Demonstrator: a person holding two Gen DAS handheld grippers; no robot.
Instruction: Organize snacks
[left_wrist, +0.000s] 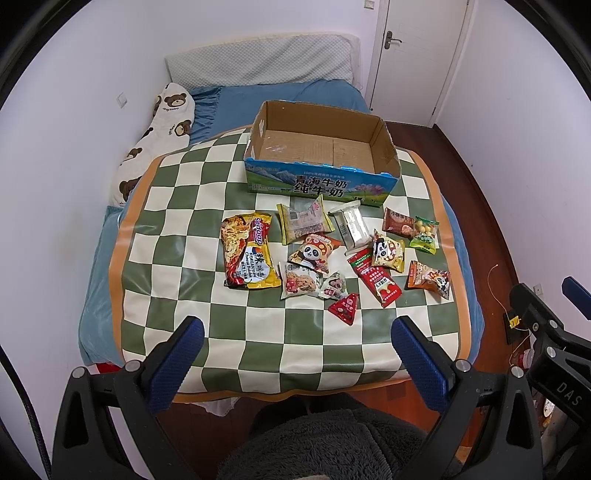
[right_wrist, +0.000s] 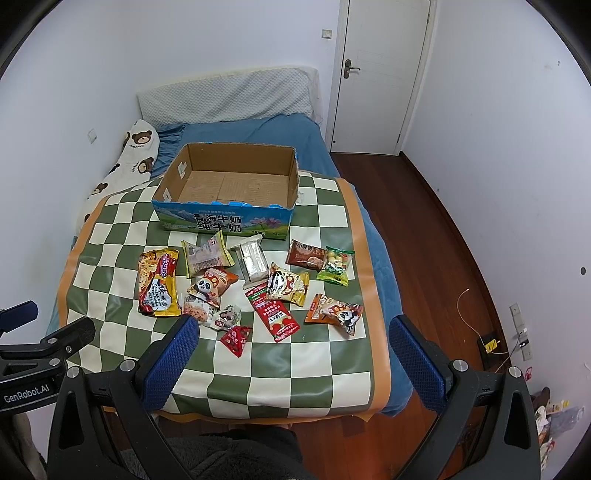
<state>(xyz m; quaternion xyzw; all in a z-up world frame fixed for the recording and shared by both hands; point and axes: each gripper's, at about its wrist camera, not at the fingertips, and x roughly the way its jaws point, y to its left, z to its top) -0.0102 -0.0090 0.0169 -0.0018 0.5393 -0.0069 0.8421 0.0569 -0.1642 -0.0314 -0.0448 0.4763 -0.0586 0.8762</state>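
Several snack packets lie on a green-and-cream checkered mat (left_wrist: 207, 321) (right_wrist: 280, 373) on a bed. They include a large noodle packet (left_wrist: 249, 255) (right_wrist: 158, 283), a silver packet (left_wrist: 351, 227) (right_wrist: 253, 260), a red sachet (left_wrist: 373, 277) (right_wrist: 275, 314) and a small red triangular packet (left_wrist: 345, 308) (right_wrist: 235, 339). An empty open cardboard milk box (left_wrist: 321, 147) (right_wrist: 229, 184) stands behind them. My left gripper (left_wrist: 297, 332) and right gripper (right_wrist: 293, 332) are open and empty, held above the mat's near edge.
The bed has a blue sheet (left_wrist: 258, 99), a grey pillow (left_wrist: 258, 62) and a bear-print cushion (left_wrist: 155, 140) along the left wall. A wooden floor (right_wrist: 443, 236) and a white door (right_wrist: 380, 74) are to the right. Cables and a socket (right_wrist: 491, 345) lie by the right wall.
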